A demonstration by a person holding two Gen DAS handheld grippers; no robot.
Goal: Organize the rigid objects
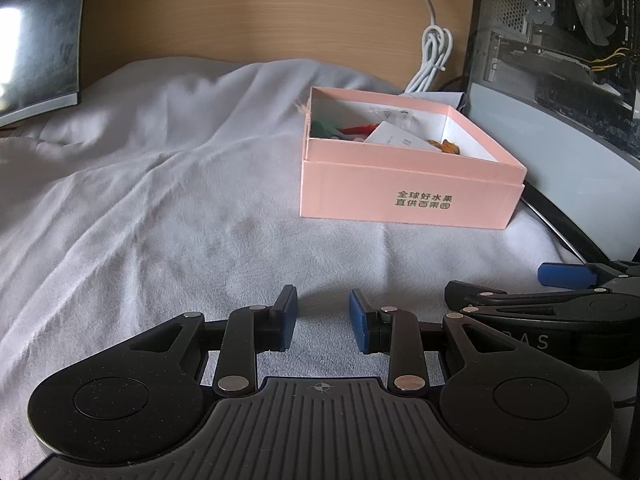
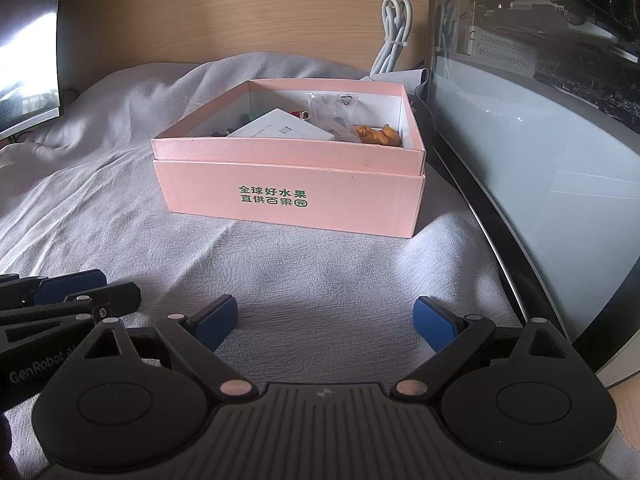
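Viewing from the left wrist: left gripper fingers stand partly apart, holding nothing; the pink box sits ahead and rightward, so snagging the grey cloth is a risk

Right wrist: right gripper fingers gape wide, empty, box straight ahead; the computer case stands close right, inviting collision

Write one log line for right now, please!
left claw: open, empty | right claw: open, empty | pink box: on cloth, holding items
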